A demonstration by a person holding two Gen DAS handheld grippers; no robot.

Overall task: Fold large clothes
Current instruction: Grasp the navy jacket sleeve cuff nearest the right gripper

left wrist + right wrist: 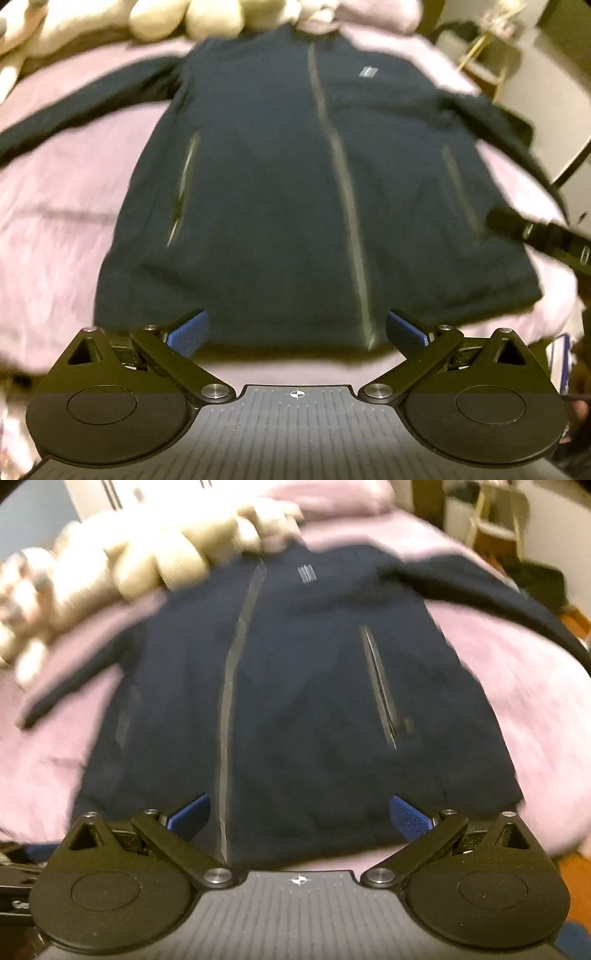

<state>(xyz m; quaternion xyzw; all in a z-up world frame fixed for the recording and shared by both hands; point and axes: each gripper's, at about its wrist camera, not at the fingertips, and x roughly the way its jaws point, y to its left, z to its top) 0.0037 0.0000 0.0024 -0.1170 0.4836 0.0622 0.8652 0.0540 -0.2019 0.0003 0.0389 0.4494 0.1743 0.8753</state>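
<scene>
A dark navy zip jacket [280,192] lies flat and front-up on a pink bedspread [62,229], sleeves spread to both sides, collar far from me. It also shows in the right wrist view [303,701]. My left gripper [297,328] is open and empty, hovering above the jacket's hem near the centre zip. My right gripper [299,812] is open and empty above the hem, right of the zip. The right gripper's black body [546,236] shows at the right edge of the left wrist view.
Cream plush toys [147,561] lie along the head of the bed, touching the jacket's left shoulder; they also show in the left wrist view [166,18]. A pink pillow [325,498] lies behind the collar. A chair [495,520] and room furniture stand beyond the bed's right side.
</scene>
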